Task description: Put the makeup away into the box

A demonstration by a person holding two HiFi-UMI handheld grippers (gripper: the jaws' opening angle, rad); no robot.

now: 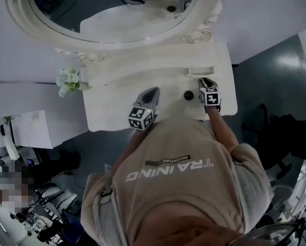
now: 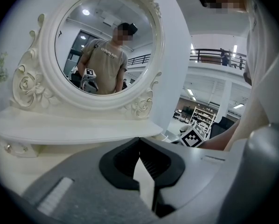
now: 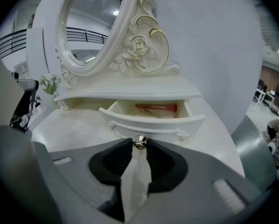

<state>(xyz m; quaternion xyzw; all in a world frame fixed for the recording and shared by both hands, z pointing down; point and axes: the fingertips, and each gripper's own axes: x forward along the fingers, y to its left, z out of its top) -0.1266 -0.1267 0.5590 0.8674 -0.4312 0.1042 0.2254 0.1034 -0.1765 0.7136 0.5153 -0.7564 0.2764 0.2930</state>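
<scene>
On the white vanity table (image 1: pixel 117 111), a small drawer (image 3: pixel 149 124) under the mirror shelf stands pulled open. A red, elongated makeup item (image 3: pixel 156 108) lies inside it. My right gripper (image 3: pixel 139 147) is shut on the drawer's small metal knob (image 3: pixel 139 142); the head view shows this gripper (image 1: pixel 204 81) at the table's right. A small dark round item (image 1: pixel 188 95) sits on the table just left of it. My left gripper (image 1: pixel 152 90) hovers over the table's middle, jaws (image 2: pixel 139 146) together with nothing between them.
A large oval mirror (image 1: pixel 117 14) in an ornate white frame stands at the back of the table. A small bunch of white flowers (image 1: pixel 68 81) sits at the table's left end. The table's front edge is close to my body.
</scene>
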